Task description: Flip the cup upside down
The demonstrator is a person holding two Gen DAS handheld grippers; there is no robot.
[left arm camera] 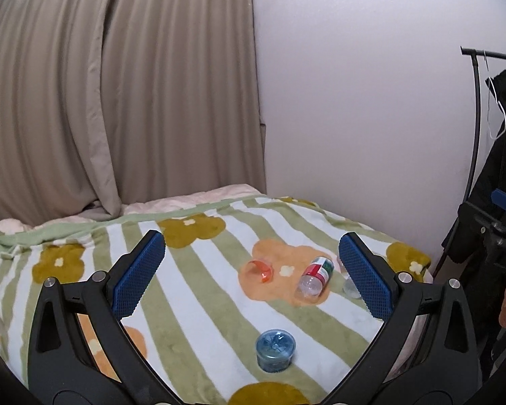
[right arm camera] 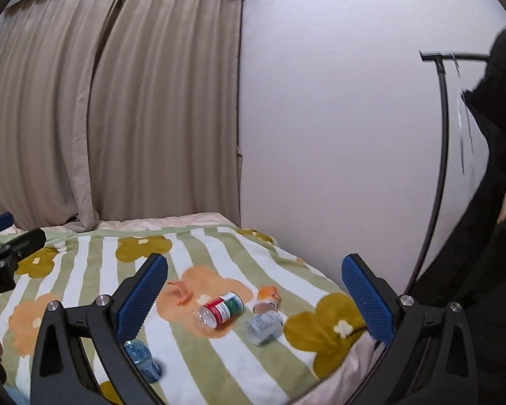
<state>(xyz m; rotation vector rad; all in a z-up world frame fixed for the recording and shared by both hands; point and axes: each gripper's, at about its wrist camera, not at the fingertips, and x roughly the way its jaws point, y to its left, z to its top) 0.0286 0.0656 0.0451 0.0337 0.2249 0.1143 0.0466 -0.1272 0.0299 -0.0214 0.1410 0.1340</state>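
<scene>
A small blue clear cup [left arm camera: 275,349] stands upside down on the striped flower blanket [left arm camera: 199,290], its base up. It also shows in the right wrist view [right arm camera: 143,359], partly behind my finger. My left gripper [left arm camera: 253,270] is open and empty, above and behind the cup. My right gripper [right arm camera: 254,290] is open and empty over the blanket's right part. An orange clear cup [left arm camera: 261,271] lies on its side; in the right wrist view [right arm camera: 182,292] it lies beyond the left finger.
A clear cup with a red, white and green label [left arm camera: 315,275] lies on its side, also in the right wrist view [right arm camera: 221,310]. Two more small cups [right arm camera: 264,327] [right arm camera: 268,298] lie near the bed's right edge. Curtain behind, wall and a clothes rack [right arm camera: 438,168] at the right.
</scene>
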